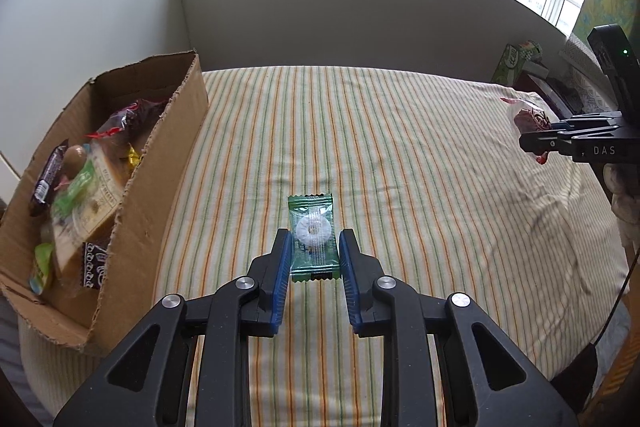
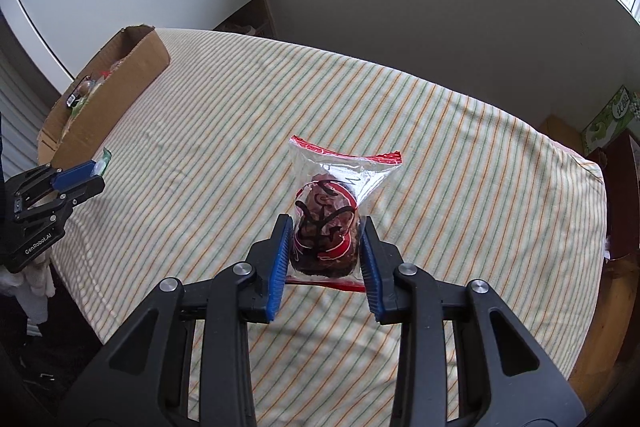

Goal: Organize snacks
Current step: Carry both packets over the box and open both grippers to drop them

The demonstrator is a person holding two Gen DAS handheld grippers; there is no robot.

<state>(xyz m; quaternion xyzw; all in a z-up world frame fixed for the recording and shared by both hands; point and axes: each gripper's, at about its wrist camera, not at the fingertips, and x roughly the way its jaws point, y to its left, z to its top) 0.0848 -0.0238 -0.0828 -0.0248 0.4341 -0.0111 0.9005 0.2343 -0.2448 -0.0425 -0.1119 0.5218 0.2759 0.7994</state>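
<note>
A: What has each hand got?

B: The left gripper [image 1: 314, 241] is clamped on the sides of a green candy [image 1: 312, 239], its jaws pressed to the wrapper. The right gripper [image 2: 325, 230] is closed on a clear red-edged bag [image 2: 326, 223] with something dark inside. Both look lifted off the striped cloth [image 1: 400, 167], though I can't be sure of the candy.

A: And where do they go?

B: I'd say the box [image 1: 160, 187] at the left edge of the table, already holding several snacks. It's near the left gripper, well apart from the right.

A: So how to do it cleanly?

B: Take the candy over first. The box wall stands tall and ragged, so lift above the rim before crossing, then let go low inside so the slippery wrapper doesn't bounce out.

A: The bag?

B: It's soft and puffy; keep the grip on the bulge, not the loose film, and wait until the left gripper is out of the way.
</note>
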